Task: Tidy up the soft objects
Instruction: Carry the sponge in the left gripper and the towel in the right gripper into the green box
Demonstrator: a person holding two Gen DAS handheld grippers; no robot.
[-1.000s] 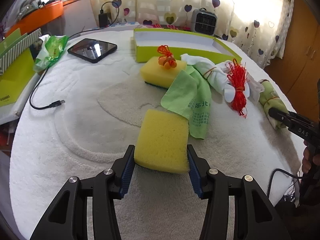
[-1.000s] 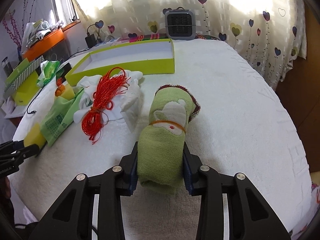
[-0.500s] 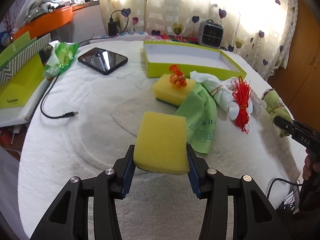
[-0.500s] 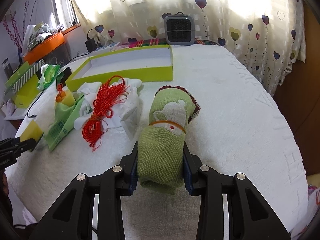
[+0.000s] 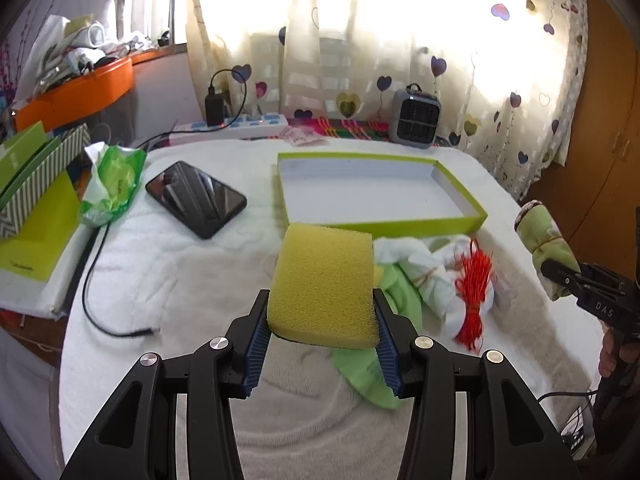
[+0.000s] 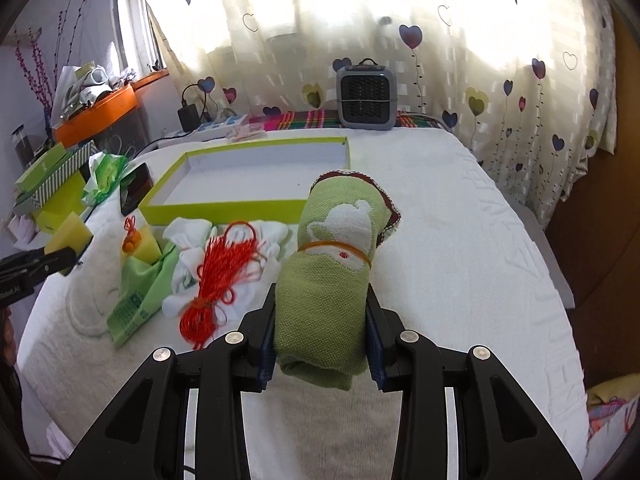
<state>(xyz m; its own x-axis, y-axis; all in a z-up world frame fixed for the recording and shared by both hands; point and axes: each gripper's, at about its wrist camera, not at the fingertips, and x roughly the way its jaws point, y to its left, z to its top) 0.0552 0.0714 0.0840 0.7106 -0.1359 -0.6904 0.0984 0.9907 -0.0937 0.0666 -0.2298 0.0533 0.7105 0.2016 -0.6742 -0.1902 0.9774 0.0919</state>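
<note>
A white terry-towel surface (image 5: pixel 168 280), nubby and faintly embossed with curves, fills most of both views; behind it hangs a pale curtain (image 6: pixel 460 60) printed with hearts, sunlit from behind. A wooden cupboard (image 5: pixel 600 140) edges the right of the left-wrist view. Toward the top centre lies a shallow rectangular box (image 5: pixel 400 226), lime-green walls and white floor, with nothing in it. A small grey fan heater (image 6: pixel 366 98) stands beyond it against the curtain. A glossy black phone (image 5: pixel 196 198) lies left of the box.

The left gripper (image 5: pixel 322 334) clamps a porous yellow sponge (image 5: pixel 324 284), a rounded slab, at lower centre, lifted above the towel. The right gripper (image 6: pixel 320 346) grasps a rolled green knitted cloth (image 6: pixel 332 280), banded with an orange elastic, at centre frame. Left of it sit crumpled white cloth (image 6: pixel 188 240), a flat green cloth (image 6: pixel 140 300), a red thread tassel (image 6: pixel 216 276) and a second sponge (image 6: pixel 146 246).
</note>
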